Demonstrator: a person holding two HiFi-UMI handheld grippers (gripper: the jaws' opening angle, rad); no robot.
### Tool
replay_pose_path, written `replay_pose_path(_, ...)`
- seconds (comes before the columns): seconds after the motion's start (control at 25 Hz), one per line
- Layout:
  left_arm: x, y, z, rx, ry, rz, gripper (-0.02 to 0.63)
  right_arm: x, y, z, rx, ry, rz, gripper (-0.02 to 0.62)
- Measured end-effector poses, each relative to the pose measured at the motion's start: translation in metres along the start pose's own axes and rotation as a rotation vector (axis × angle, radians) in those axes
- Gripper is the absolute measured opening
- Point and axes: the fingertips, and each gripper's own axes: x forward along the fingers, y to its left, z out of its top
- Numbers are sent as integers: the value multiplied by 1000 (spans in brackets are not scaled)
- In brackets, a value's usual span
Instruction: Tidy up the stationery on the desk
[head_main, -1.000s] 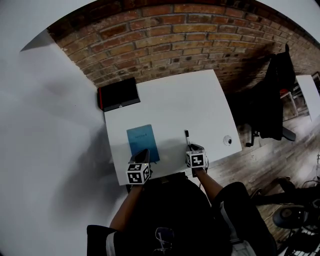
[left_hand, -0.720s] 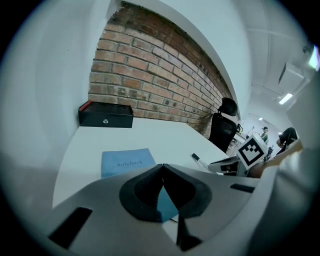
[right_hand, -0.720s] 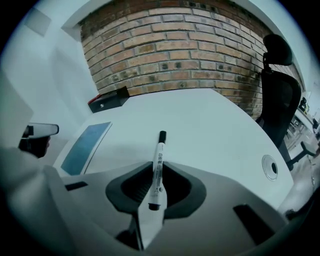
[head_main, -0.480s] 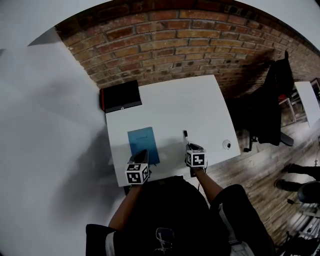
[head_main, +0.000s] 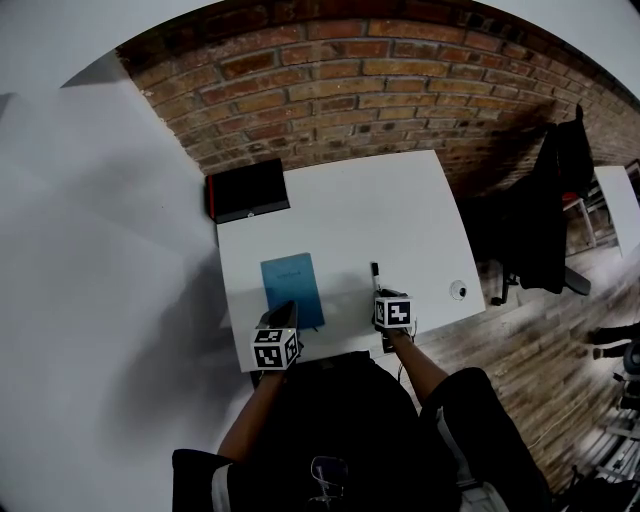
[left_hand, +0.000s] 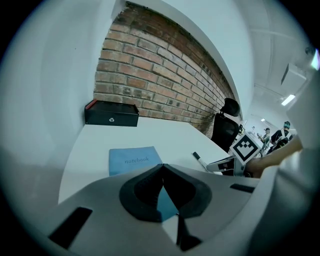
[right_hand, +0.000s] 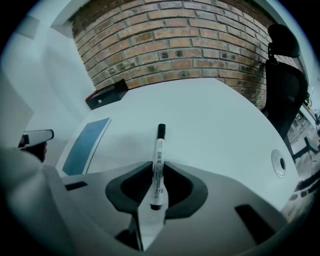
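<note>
— Marker (right_hand: 159, 145)?
— Pinched in my right tongs (right_hand: 155, 175), black end pointing ahead over the desk (head_main: 400, 210).
— And your left tongs (left_hand: 162, 167)?
— Pressed together on nothing, over the near end of the blue notebook (left_hand: 132, 160) lying flat ahead.

Notebook (left_hand: 131, 160) first: its near end slips out of sight behind the left gripper (left_hand: 162, 172). In the head view the pen (head_main: 374, 272) loses its near end under the right gripper (head_main: 383, 295). In the right gripper view its print is too small to read. Round thing (head_main: 458, 290) by the desk (head_main: 350, 210) edge, too small to tell. Chair (right_hand: 285, 75), cut off at the right edge. Far-off people in the left gripper view, just specks.
</note>
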Motion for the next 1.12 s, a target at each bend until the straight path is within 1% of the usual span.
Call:
replay_pose_path(0.2,0,2,-1,-4,4,1,15,3,0,0,21,18,0,77)
replay_pose_path(0.32,-1,1,0,-6,0,3,15,1,0,3,42,-6,4,77)
replay_pose_path(0.52,-1,7,1,-13,-5,13,15,-2,11,18,49,-61,46,77)
replay_pose_path(0.76,-3,10,6,-19,-22,24,15,-6,26,37,55,-92,90,77)
replay_pose_path(1.12,-12,21,4,-46,-36,51,15,-7,50,52,42,-99,135,77)
